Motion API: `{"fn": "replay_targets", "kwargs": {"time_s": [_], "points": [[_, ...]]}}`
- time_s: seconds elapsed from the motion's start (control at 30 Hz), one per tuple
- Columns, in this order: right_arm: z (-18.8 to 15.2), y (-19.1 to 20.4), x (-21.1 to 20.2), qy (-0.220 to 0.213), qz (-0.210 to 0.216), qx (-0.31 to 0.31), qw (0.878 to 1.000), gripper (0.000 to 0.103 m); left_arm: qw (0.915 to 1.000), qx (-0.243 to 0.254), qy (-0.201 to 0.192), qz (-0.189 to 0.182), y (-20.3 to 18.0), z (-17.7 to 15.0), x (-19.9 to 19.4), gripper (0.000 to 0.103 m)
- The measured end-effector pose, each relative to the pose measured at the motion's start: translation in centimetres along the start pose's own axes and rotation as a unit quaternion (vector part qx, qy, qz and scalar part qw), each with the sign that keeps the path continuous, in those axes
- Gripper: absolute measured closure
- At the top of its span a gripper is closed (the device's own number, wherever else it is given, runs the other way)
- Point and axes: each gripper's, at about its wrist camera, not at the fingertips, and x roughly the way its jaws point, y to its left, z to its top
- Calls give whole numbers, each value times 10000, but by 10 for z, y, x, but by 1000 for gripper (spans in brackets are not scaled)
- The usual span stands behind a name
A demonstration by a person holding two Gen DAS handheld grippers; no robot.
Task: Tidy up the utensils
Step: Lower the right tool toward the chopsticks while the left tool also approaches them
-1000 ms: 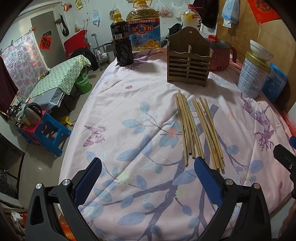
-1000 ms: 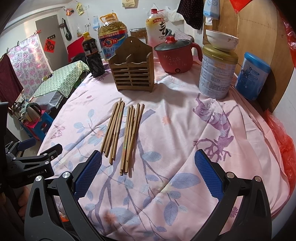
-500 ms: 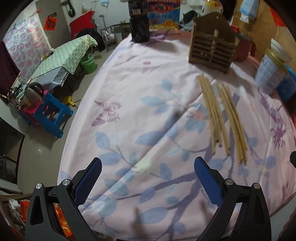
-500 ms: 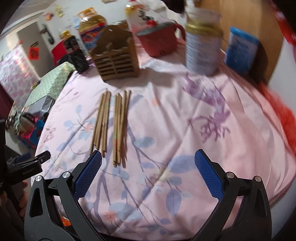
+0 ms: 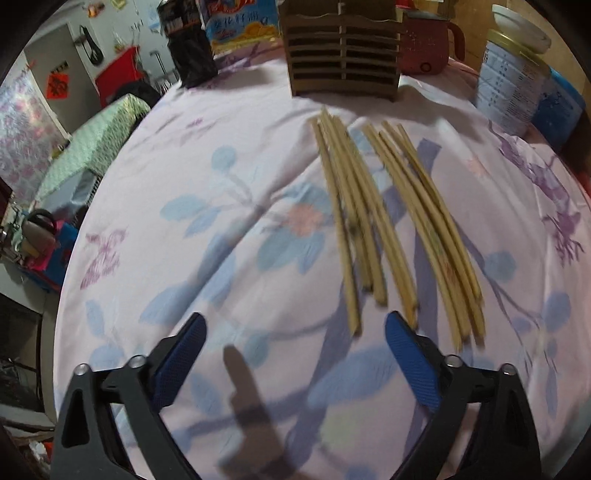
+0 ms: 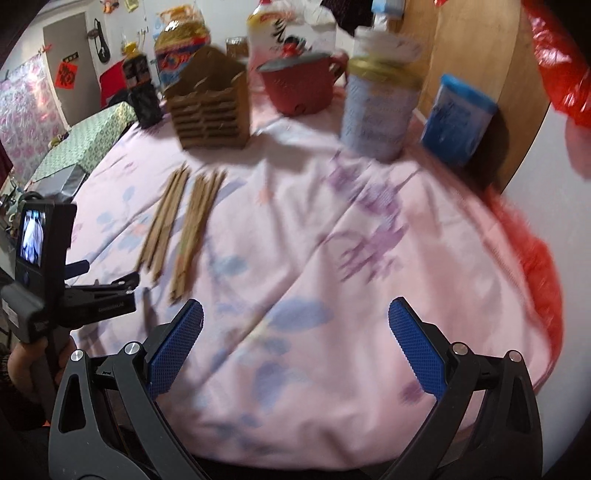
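Note:
Several wooden chopsticks lie in two bundles on the pink floral cloth: a left bundle (image 5: 354,214) and a right bundle (image 5: 428,221). They also show in the right wrist view (image 6: 181,218). A brown slatted wooden holder (image 5: 343,62) stands behind them, also seen in the right wrist view (image 6: 210,110). My left gripper (image 5: 293,345) is open and empty, low over the cloth, its right finger just short of the left bundle's near ends. My right gripper (image 6: 295,341) is open and empty, to the right of the chopsticks. The left gripper body (image 6: 74,295) shows at the left of the right wrist view.
A red pot (image 5: 424,48), a tall tin (image 5: 513,85) and a blue canister (image 5: 557,110) stand at the back right. A dark bottle (image 5: 192,51) and an oil jug (image 5: 240,22) stand at the back left. The table edge drops at left to a floor with stools.
My left gripper has moved forward and down toward the near ends of the chopsticks. My right gripper has swung right and is blurred by motion. Both stay open.

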Motion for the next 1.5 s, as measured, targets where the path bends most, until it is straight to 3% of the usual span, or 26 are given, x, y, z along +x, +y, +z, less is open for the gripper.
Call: {"fn": "replay_targets", "kwargs": {"time_s": [0.07, 0.2, 0.3, 0.4, 0.67, 0.8, 0.9, 0.97, 1.0, 1.07, 1.17, 1.3, 1.5], "points": [[8, -16, 2, -73, 1, 15, 10000, 6, 9998, -81, -169, 56, 1, 3, 3, 19], [17, -32, 23, 133, 271, 233, 9993, 6, 9992, -154, -374, 37, 6, 2, -2, 45], [21, -21, 37, 279, 499, 242, 9981, 6, 9986, -180, -346, 363, 20, 2, -2, 44], [25, 2, 48, 392, 773, 152, 9961, 6, 9989, -286, -135, 356, 45, 3, -2, 44], [22, 61, 83, 790, 1415, 49, 9868, 7, 9996, -5, 37, 269, 71, 3, -2, 43], [13, 85, 104, 1140, 1840, 80, 9763, 20, 9996, 202, 83, 196, 79, 3, -1, 38], [5, 101, 115, 1229, 1718, -89, 9774, 35, 9995, 266, 64, 184, 88, 0, 0, 29], [1, 104, 124, 1330, 1704, -26, 9764, 52, 9993, 331, 49, 142, 91, 0, 1, 27], [1, 100, 126, 1277, 1647, 112, 9780, 66, 9993, 361, 41, 126, 92, 0, 2, 26], [2, 89, 128, 1178, 1252, 299, 9847, 79, 9991, 409, 24, 66, 94, 0, 2, 26], [1, 69, 123, 1162, 871, 552, 9879, 77, 9993, 380, 2, -17, 96, 0, 3, 26], [0, 65, 110, 1058, 1005, 384, 9886, 74, 9995, 305, -22, -110, 96, 0, 3, 27], [9, 70, 115, 978, 1208, -110, 9878, 72, 9998, 149, -54, -105, 90, 1, 0, 44]]}}
